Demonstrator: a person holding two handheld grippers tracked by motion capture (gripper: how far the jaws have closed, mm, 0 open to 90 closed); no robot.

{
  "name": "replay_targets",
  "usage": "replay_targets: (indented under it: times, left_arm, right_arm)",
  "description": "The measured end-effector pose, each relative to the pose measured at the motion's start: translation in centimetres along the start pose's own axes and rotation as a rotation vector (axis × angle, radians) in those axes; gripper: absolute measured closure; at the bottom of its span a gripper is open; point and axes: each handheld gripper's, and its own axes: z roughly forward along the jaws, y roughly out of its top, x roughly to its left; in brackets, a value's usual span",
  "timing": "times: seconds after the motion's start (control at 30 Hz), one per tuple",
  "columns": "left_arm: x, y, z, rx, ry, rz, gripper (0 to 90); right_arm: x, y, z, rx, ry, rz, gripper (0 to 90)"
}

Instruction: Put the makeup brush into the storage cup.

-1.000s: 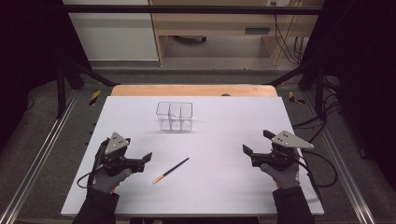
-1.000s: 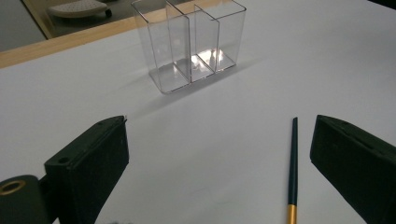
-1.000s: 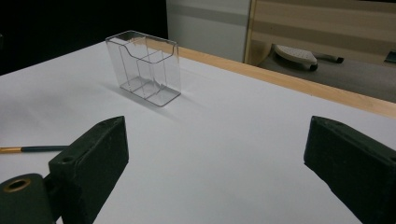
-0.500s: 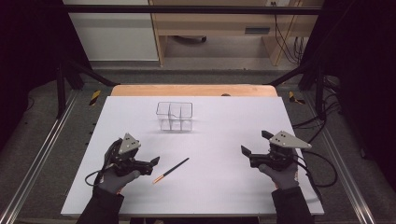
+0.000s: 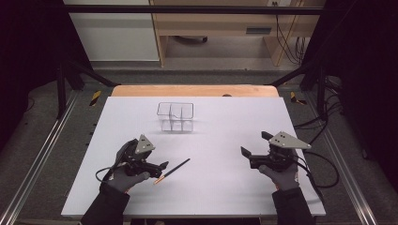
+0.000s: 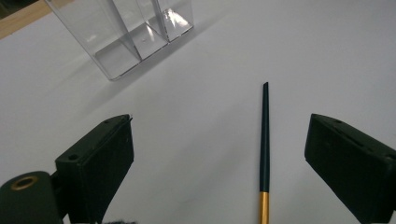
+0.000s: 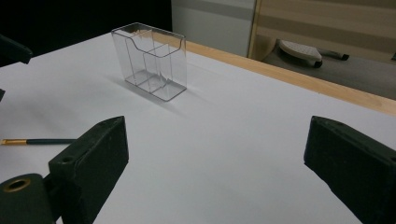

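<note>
White tabletop (image 5: pixel 225 197), my left gripper (image 5: pixel 159 168) gaped wide, brush (image 6: pixel 265 154) pointing twelve o'clock between jaws; right gripper (image 5: pixel 245 154) idle, open too.

Both tongs gape wide — left tongs (image 5: pixel 163 165) low, right tongs (image 5: pixel 245 153) hovering.

Dark gold-banded brush (image 6: pixel 265 140) lies flat on table.

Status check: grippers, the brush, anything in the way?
Left gripper open, straddling the brush, not touching. Right gripper open, empty. Brush flat on table. Clear holder stands apart; nothing in the way.
</note>
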Motion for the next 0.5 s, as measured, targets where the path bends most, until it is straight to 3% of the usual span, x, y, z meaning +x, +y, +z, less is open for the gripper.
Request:
replay_targets:
  times: [0.5]
  left_arm:
    - [-0.8,0.5,1.6,0.11,-0.027,0.059,11.1]
  right_arm:
    - [0.1,-0.1,0.2,0.008,0.006,-0.001,7.1]
